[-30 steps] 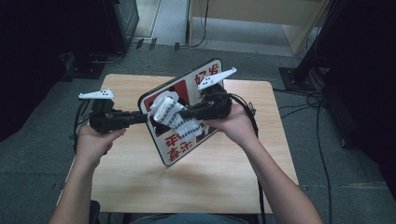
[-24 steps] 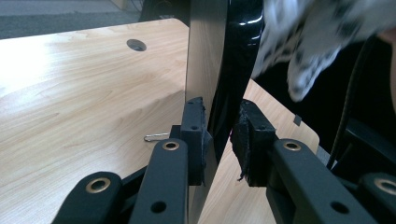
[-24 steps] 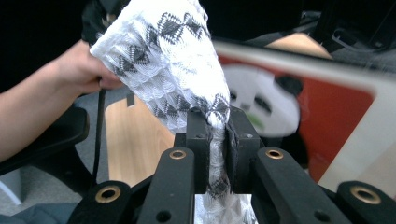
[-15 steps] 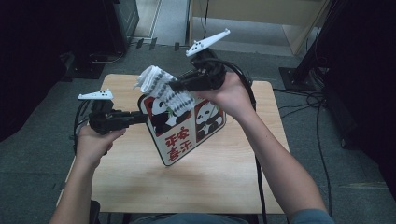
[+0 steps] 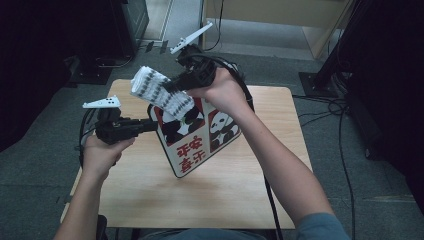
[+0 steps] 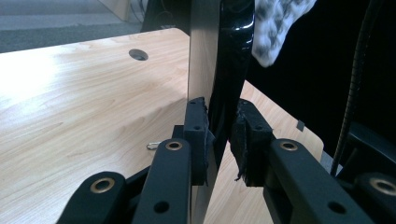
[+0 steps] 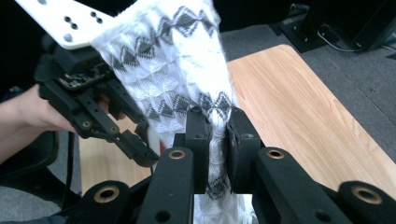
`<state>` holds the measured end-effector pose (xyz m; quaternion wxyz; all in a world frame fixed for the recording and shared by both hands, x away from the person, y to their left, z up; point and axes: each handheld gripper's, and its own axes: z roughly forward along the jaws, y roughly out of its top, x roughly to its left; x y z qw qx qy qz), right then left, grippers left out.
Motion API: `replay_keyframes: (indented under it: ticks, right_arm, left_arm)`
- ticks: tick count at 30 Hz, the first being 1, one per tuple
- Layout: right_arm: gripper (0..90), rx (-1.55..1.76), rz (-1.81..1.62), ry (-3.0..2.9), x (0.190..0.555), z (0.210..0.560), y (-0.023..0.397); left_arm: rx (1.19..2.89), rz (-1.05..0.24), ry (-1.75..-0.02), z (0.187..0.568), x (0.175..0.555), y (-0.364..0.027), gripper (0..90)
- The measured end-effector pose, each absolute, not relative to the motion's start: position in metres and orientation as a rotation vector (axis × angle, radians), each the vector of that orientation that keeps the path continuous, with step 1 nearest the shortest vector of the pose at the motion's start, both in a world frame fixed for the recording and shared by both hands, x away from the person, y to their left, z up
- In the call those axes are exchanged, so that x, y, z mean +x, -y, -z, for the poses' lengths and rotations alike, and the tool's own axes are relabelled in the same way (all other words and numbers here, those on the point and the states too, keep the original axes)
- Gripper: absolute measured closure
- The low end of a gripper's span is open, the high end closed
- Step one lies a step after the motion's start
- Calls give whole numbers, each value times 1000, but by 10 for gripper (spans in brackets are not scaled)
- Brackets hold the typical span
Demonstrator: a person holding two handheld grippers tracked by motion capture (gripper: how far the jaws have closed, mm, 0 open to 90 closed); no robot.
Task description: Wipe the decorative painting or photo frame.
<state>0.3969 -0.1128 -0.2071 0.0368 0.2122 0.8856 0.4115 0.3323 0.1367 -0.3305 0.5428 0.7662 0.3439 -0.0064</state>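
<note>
— Tongs first: your left gripper (image 5: 152, 124) is pinched shut on the edge of the big panda bag (image 5: 200, 145). It holds the bag up on a slant over the table (image 5: 225, 200).

— And your right gripper (image 5: 170, 90) is squeezed tight on the white cloth (image 5: 150, 84) with the grey zigzags. You hold it high, up above the bag's mouth.

— So I think you are at the step of pulling the cloth out of the bag. Its low end sits right by the opening. I can't tell if it is all the way out.

— Next, you likely need to lift the cloth clear. Keep the bag steady with your left hand, then pick a bare spot to lay the cloth down.

— You have room for that. The grey floor (image 5: 350, 175) goes all around, the wooden table is bare, and it has one little round hole (image 6: 138, 54).
</note>
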Motion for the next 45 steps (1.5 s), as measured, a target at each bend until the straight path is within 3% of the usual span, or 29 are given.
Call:
replay_keyframes:
  ticks: [33,45]
  right_arm:
    - [820,673,-1260,-2732,403,223,92]
    - [818,712,-1282,-2718,408,225,103]
  left_arm:
    - [1834,-12,-799,331,331,-137,784]
    - [1839,-15,-798,331,331,-137,788]
